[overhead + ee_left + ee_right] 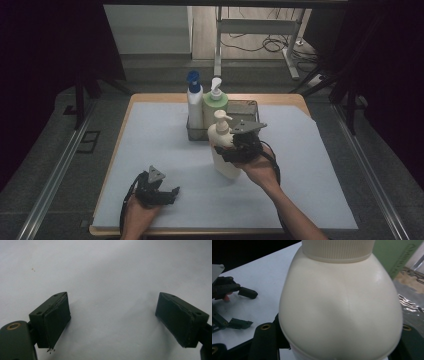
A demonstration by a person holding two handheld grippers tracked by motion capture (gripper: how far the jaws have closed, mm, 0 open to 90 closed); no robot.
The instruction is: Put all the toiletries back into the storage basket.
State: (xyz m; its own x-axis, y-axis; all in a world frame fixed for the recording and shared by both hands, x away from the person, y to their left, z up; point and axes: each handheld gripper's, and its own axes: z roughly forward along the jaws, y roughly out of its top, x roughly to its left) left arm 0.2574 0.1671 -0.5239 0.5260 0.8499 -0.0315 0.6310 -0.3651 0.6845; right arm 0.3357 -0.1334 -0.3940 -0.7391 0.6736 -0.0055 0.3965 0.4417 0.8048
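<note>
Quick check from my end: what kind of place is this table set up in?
Probably a lab or recording studio, not a home: dark curtains flank the table, metal rails run beside it, and cables trail around a stand's legs on the floor behind.

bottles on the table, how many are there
3. A blue-capped white bottle and a green pump bottle stand side by side in the wire basket. A cream pump bottle is in the right tool, just in front of the basket.

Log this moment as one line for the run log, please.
right gripper: shut on cream plastic pump bottle | left gripper: open, over pale blue mat | wire basket: blue-capped, green bottles
</note>
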